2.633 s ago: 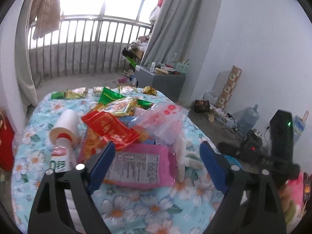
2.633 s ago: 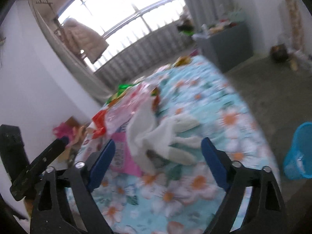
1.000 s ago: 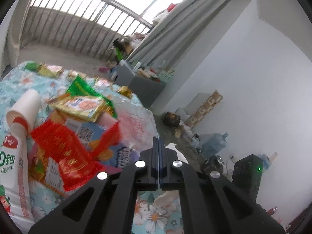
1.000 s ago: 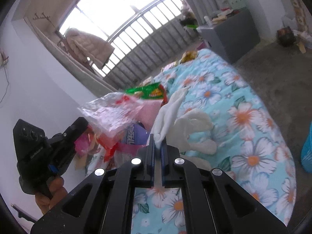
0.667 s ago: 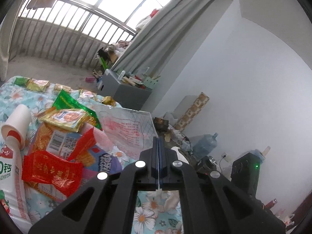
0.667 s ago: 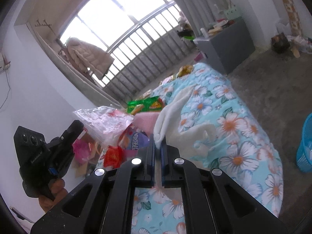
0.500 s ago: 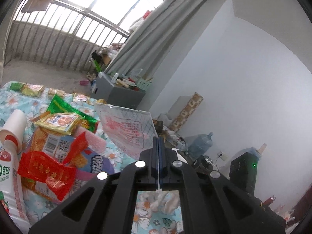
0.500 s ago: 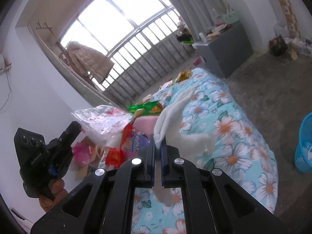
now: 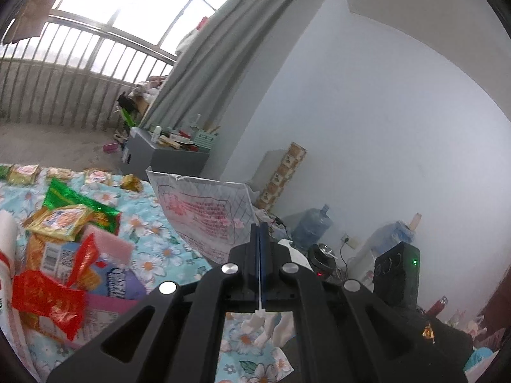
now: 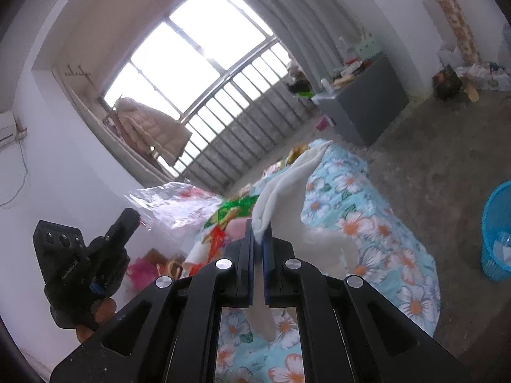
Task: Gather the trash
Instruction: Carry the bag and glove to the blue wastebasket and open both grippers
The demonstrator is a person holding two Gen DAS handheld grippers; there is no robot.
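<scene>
My left gripper (image 9: 259,228) is shut on the edge of a clear plastic bag with red print (image 9: 204,214) and holds it up above the flowered bed (image 9: 153,242). The bag and left gripper also show in the right wrist view (image 10: 172,204). My right gripper (image 10: 258,228) is shut on a white cloth (image 10: 287,185) that hangs from it over the bed (image 10: 377,233). Snack wrappers lie piled on the bed: a red one (image 9: 48,300), a green one (image 9: 80,204), a gold one (image 9: 60,220).
A blue waste basket (image 10: 496,233) stands on the floor right of the bed. A grey cabinet (image 10: 361,108) with clutter stands by the window railing. Water jugs (image 9: 309,229) and small appliances sit along the white wall. A white bottle (image 9: 6,255) lies at the bed's left.
Both grippers shut, the left on the plastic bag, the right on the white cloth, and have lifted them up off the bed. The wrappers under the bag shifted.
</scene>
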